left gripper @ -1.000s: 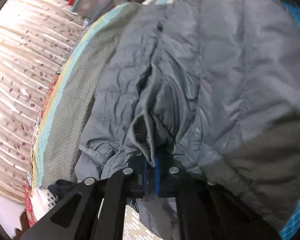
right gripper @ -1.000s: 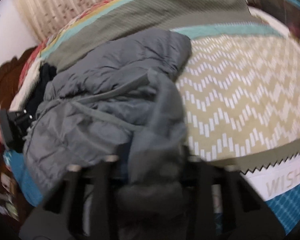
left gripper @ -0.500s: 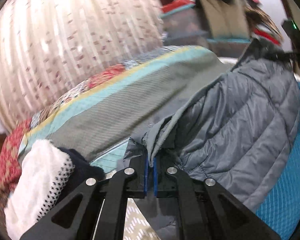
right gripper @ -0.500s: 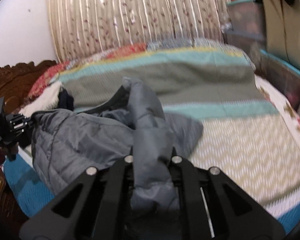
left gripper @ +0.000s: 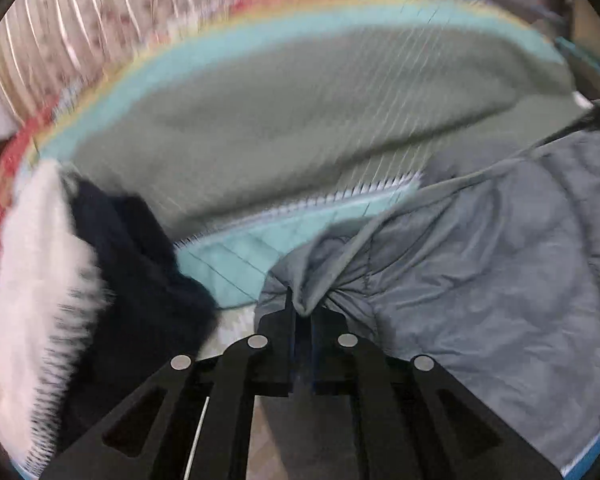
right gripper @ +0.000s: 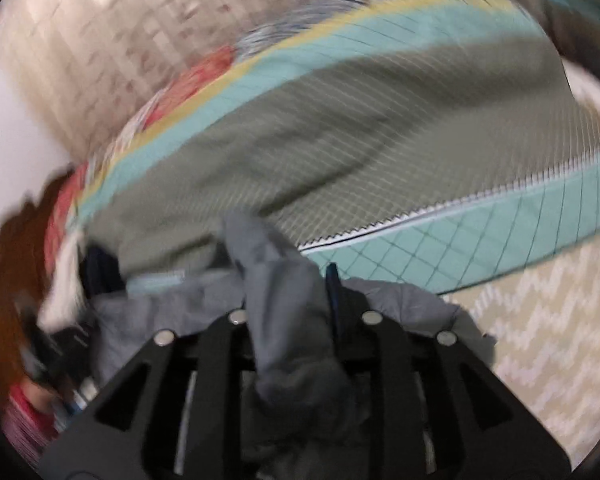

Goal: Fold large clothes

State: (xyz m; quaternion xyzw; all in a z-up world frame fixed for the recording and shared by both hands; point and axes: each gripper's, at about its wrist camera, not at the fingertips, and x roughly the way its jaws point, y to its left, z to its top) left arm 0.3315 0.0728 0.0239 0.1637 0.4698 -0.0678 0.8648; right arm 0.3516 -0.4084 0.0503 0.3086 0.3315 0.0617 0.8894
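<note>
A grey quilted puffer jacket [left gripper: 480,264] lies on a striped quilt. In the left wrist view it fills the right side. My left gripper [left gripper: 302,312] is shut on a pinched fold of the jacket's edge. In the right wrist view a thick bunch of the same grey jacket [right gripper: 284,292] stands up between the fingers. My right gripper [right gripper: 290,300] is shut on that bunch; one blue-padded fingertip [right gripper: 333,280] shows to its right. Both views are blurred by motion.
The quilt [left gripper: 300,128] has olive, teal, yellow and red bands, with a beige zigzag part [right gripper: 548,320]. A white and navy fluffy garment [left gripper: 60,280] lies at the left. A striped curtain [right gripper: 80,40] hangs behind the bed. Dark wood [right gripper: 8,272] is at the far left.
Both grippers have kept their hold and swung with the jacket. The views now tilt down toward the quilt, and the jacket lies lower and further right in the left wrist view.
</note>
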